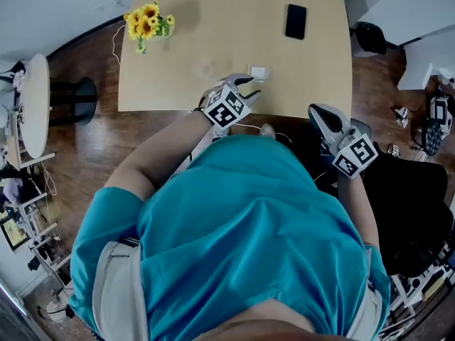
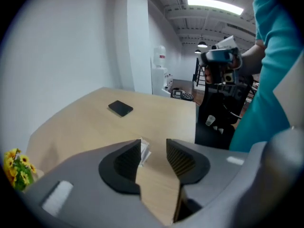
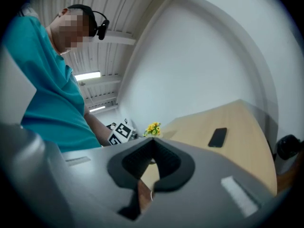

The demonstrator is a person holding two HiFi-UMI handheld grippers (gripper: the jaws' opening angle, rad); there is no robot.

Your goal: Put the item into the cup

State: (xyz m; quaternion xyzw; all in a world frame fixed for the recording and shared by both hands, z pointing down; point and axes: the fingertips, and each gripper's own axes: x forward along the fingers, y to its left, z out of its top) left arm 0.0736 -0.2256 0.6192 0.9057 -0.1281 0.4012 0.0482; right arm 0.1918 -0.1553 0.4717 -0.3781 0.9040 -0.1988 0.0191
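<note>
Left gripper (image 1: 247,89) tilted down over table (image 1: 213,34) edge, jaws apart, gripping nothing; small white item (image 1: 259,73) just beyond tips. Right gripper (image 1: 314,111) near level, beside table, jaws together, empty.

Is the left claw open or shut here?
Open. In the left gripper view the left claw has its pads apart, with bare table showing between them; nothing is pinched.

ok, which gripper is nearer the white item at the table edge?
Left. The left gripper is beside the white item; right gripper is off the table, farther away.
</note>
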